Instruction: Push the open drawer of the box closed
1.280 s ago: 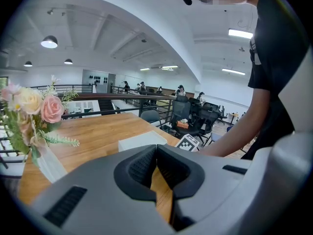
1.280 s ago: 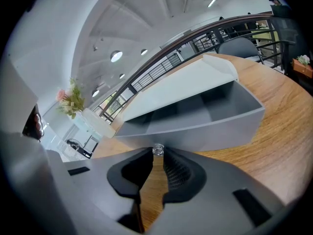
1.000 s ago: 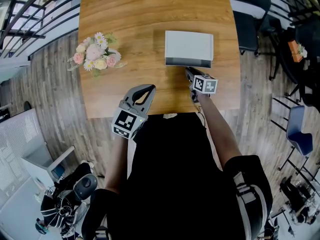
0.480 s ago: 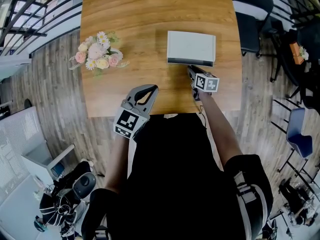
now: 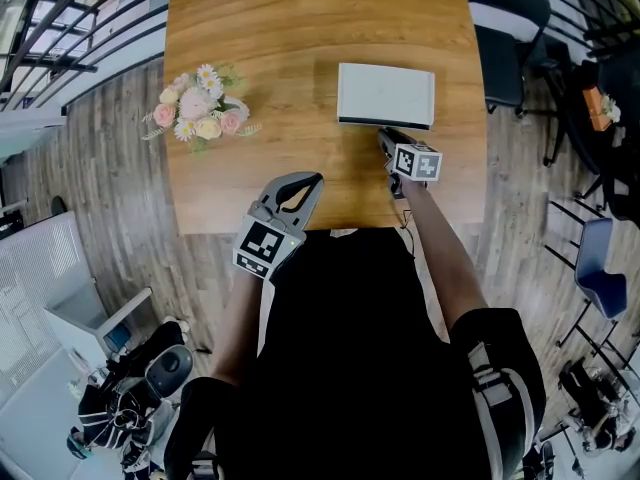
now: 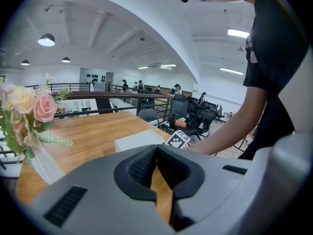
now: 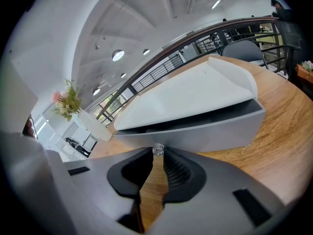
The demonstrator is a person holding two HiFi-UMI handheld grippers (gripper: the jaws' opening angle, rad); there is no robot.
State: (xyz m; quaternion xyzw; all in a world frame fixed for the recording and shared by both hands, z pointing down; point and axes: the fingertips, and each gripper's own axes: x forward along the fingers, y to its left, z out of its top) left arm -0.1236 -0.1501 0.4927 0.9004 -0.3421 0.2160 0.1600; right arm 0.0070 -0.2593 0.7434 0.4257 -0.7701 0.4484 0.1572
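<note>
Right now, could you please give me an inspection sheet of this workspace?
Surface: wooden table, mostly bare.
Job's things: white box; its drawer is almost closed, with a narrow gap left under the top.
Clutter: flowers near the table's left edge.
Grippers: left gripper shut, empty, over the near table edge; right gripper closed on the drawer's knob.
Cables: nothing seen.
Surroundings: chairs to the right, railing to the left, wood floor.

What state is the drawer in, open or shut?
Slightly open: the drawer juts past the box, a dark gap above it; the right gripper pinches its knob.
</note>
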